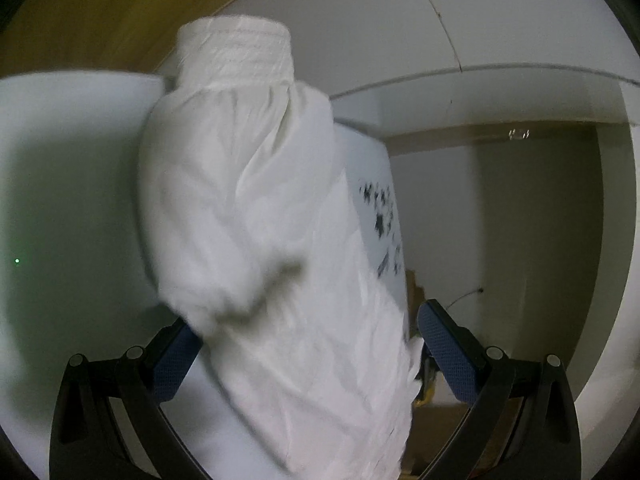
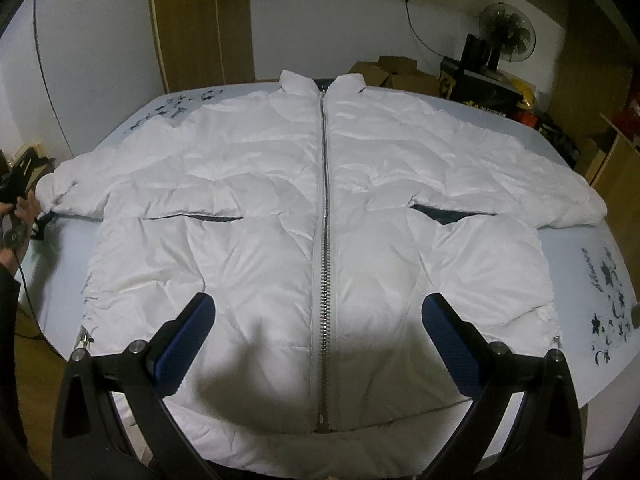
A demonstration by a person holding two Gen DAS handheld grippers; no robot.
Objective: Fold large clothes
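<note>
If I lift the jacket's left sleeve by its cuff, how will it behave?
Likely floppy: the sleeve lies crumpled and puffy between the open left gripper fingers. Probably light, since it looks like padded filling. The smooth jacket shell may slip, so grip the ribbed cuff.

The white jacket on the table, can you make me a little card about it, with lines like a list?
thing: white puffy jacket, spread flat, front up
zipper: silver zipper, closed
pockets: two slits, dark lining showing
table: pale tabletop with dark flower print
left sleeve: sleeve between the left gripper fingers, jaws open
right gripper: right gripper open, above the hem
background: fan, cardboard boxes
</note>
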